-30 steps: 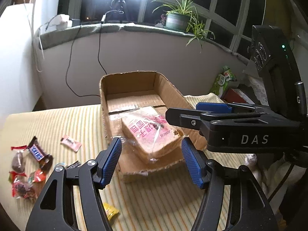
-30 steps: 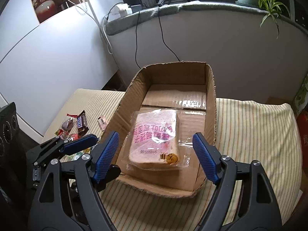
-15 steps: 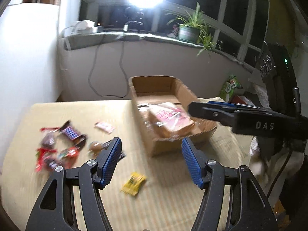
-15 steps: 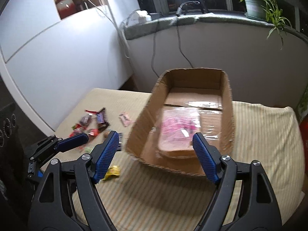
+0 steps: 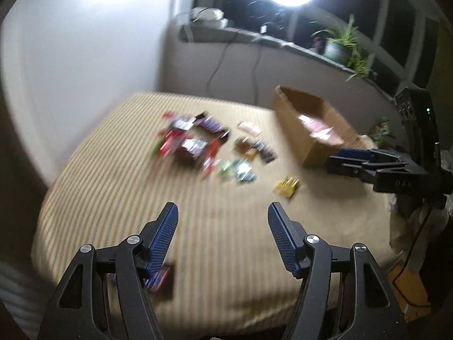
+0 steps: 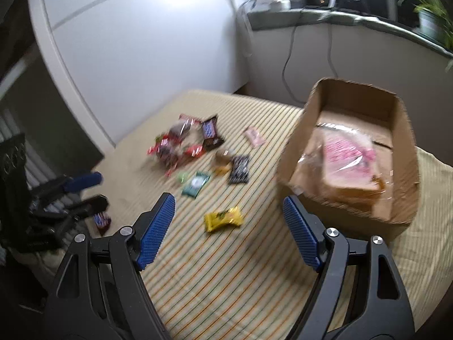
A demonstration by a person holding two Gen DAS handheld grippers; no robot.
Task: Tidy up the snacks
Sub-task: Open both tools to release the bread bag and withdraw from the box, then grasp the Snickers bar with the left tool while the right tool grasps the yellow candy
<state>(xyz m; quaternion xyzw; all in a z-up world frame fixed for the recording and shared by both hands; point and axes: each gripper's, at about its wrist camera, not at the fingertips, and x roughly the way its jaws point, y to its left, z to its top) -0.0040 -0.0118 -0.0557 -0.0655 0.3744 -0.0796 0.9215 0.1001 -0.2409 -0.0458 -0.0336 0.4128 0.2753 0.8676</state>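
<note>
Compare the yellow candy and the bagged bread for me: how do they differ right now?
The yellow candy lies loose on the striped cloth; the bagged bread sits inside the cardboard box. The candy is small and opaque yellow; the bread is much larger, in clear film with pink print. Both are wrapped, and neither is gripped.

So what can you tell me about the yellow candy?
The yellow candy is one small snack in a bright yellow, crinkly wrapper with dark print too blurred to read. It lies flat on the striped cloth, a little apart from the other snacks, left of the box. Nothing touches it but the cloth. The open right gripper frames it without touching it.
</note>
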